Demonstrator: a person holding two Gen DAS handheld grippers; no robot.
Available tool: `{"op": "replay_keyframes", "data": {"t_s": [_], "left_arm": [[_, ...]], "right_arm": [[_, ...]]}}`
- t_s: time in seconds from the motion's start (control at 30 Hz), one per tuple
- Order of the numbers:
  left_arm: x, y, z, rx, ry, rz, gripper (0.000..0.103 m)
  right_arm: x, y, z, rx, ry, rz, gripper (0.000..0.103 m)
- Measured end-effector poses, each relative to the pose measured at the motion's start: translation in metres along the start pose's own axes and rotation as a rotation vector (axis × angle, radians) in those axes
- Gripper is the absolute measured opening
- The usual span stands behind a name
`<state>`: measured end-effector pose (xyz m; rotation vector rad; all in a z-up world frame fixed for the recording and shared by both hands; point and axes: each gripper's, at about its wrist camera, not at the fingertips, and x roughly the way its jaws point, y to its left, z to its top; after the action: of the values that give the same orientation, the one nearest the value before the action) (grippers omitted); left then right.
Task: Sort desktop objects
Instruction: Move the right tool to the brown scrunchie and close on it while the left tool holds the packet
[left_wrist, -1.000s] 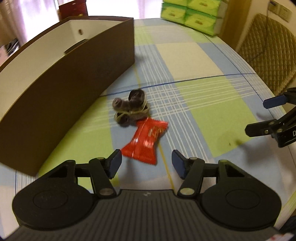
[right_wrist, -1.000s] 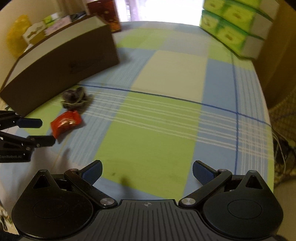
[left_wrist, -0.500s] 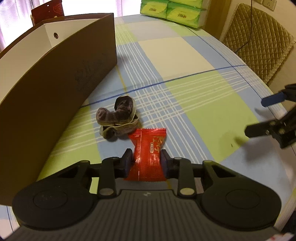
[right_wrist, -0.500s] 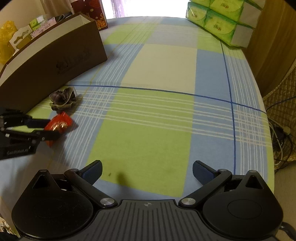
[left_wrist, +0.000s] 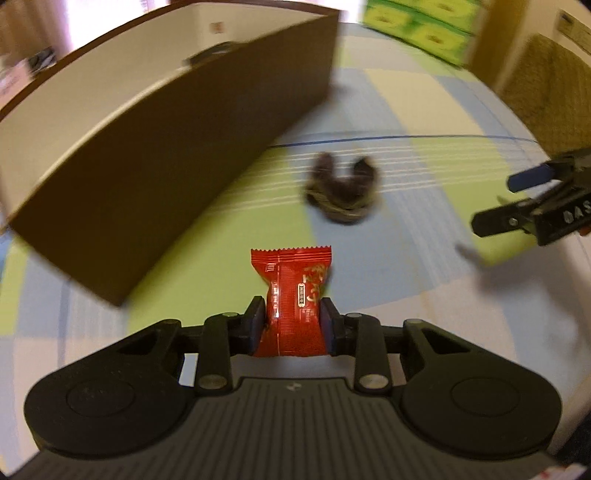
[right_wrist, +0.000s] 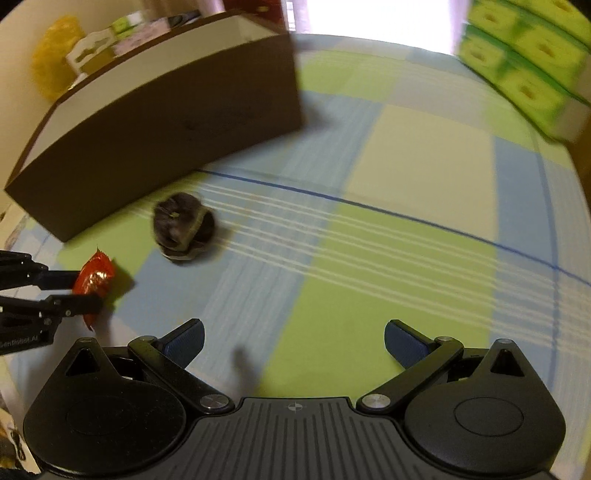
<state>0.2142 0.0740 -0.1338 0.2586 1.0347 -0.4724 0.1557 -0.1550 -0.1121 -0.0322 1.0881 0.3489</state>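
My left gripper (left_wrist: 292, 317) is shut on a red snack packet (left_wrist: 293, 291), held clear of the checked tablecloth; the right wrist view shows the same red packet (right_wrist: 94, 280) pinched between the left gripper (right_wrist: 86, 290) fingers at the far left. A dark bundled hair tie (left_wrist: 341, 195) lies on the cloth ahead, also visible as the hair tie (right_wrist: 183, 229) in the right wrist view. A long brown box (left_wrist: 155, 155) with a white inside stands to the left. My right gripper (right_wrist: 293, 341) hangs open over the cloth with nothing in it.
The brown box (right_wrist: 155, 122) runs along the table's left side. Green tissue packs (right_wrist: 524, 66) are stacked at the far right corner. A woven chair back (left_wrist: 554, 77) stands beyond the table's right edge. The right gripper (left_wrist: 517, 199) appears at the right of the left wrist view.
My left gripper closed on the red packet and lifted it off the cloth, swinging toward the box. The right gripper moved nearer the hair tie and stayed open.
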Motion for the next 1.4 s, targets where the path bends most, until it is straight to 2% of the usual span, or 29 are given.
{"op": "replay_keyframes", "data": {"t_s": [0.2,0.37,0.57,0.63,0.73,0.8,0.9,1.1,1.3,1.4], "left_arm": [[-0.006,0.034,-0.008,-0.145,0.005,0.113,0.027],[-0.009,0.051,-0.013,-0.26,0.014,0.147,0.028],[-0.005,0.061,-0.015,-0.321,0.039,0.172,0.03],[-0.005,0.061,-0.015,-0.327,0.038,0.18,0.03],[-0.003,0.059,-0.013,-0.319,0.039,0.185,0.031],[-0.003,0.059,-0.014,-0.32,0.037,0.185,0.031],[-0.001,0.061,-0.014,-0.325,0.032,0.182,0.031],[0.0,0.058,-0.01,-0.324,0.032,0.173,0.029],[-0.001,0.044,-0.006,-0.295,0.029,0.15,0.027],[-0.004,0.036,-0.005,-0.268,0.021,0.102,0.027]], "right_arm": [[0.017,0.032,0.019,-0.075,-0.021,0.056,0.101],[0.032,0.054,0.033,-0.115,-0.065,0.082,0.101],[0.052,0.07,0.045,-0.138,-0.084,0.084,0.1],[0.058,0.073,0.048,-0.142,-0.1,0.082,0.094],[0.066,0.075,0.049,-0.156,-0.1,0.074,0.076],[0.07,0.074,0.047,-0.173,-0.087,0.056,0.049],[0.067,0.072,0.042,-0.184,-0.091,0.052,0.037],[0.054,0.06,0.03,-0.178,-0.071,0.07,0.028],[0.036,0.045,0.011,-0.158,-0.046,0.076,0.028],[0.028,0.037,0.002,-0.145,-0.029,0.072,0.028]]}}
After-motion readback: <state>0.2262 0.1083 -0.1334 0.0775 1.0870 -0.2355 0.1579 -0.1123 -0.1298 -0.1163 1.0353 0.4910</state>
